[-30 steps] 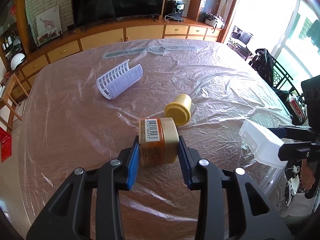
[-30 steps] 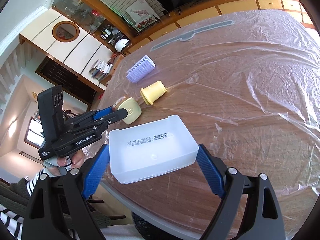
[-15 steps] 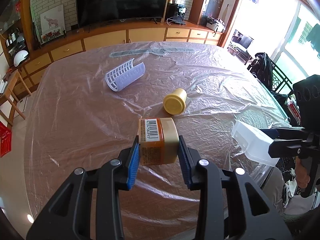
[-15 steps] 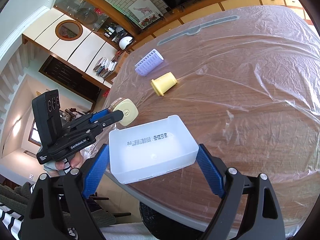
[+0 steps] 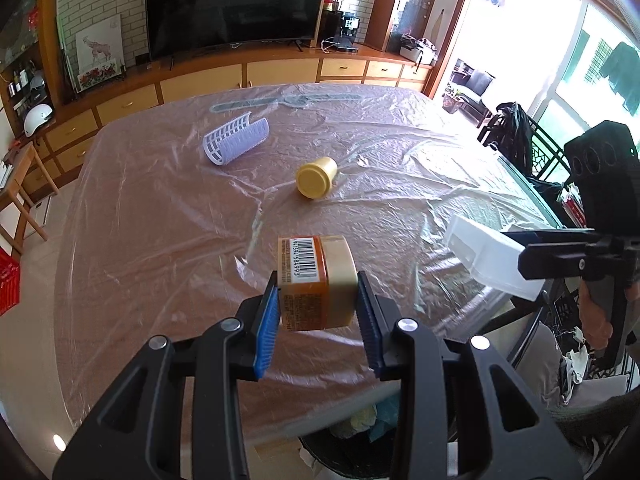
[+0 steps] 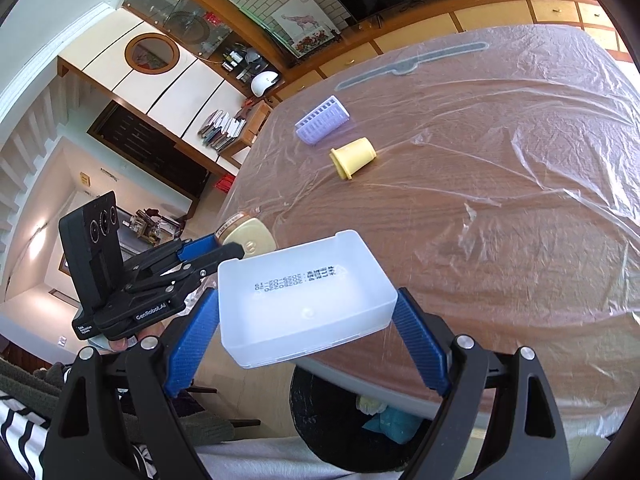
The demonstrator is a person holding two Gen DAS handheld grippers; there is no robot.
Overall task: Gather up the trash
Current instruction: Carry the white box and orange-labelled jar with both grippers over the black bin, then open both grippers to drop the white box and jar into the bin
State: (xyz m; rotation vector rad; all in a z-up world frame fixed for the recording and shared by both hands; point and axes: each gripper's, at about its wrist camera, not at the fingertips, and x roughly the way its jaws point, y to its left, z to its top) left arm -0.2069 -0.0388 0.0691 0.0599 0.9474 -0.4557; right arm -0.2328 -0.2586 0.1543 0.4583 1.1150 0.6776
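Observation:
My left gripper (image 5: 318, 316) is shut on an orange jar with a beige lid and barcode label (image 5: 316, 280), held above the table's near edge; the jar also shows in the right wrist view (image 6: 248, 236). My right gripper (image 6: 306, 332) is shut on a white translucent plastic tray (image 6: 304, 300), held over the table edge; the tray also shows in the left wrist view (image 5: 486, 256). A black bin with trash inside (image 6: 384, 412) stands on the floor under both grippers. A yellow cup (image 5: 316, 178) and a lilac lattice basket (image 5: 236, 140) lie on the table.
The round wooden table (image 5: 160, 220) is covered with wrinkled clear plastic film. A grey flat hanger-like strip (image 5: 280, 101) lies at its far side. A cabinet with a TV (image 5: 236, 4) stands behind. A chair with dark clothes (image 5: 516, 128) is at the right.
Both grippers have drawn back toward the near edge of the table with their loads, and the bin below has come into view. The cup and basket have not moved.

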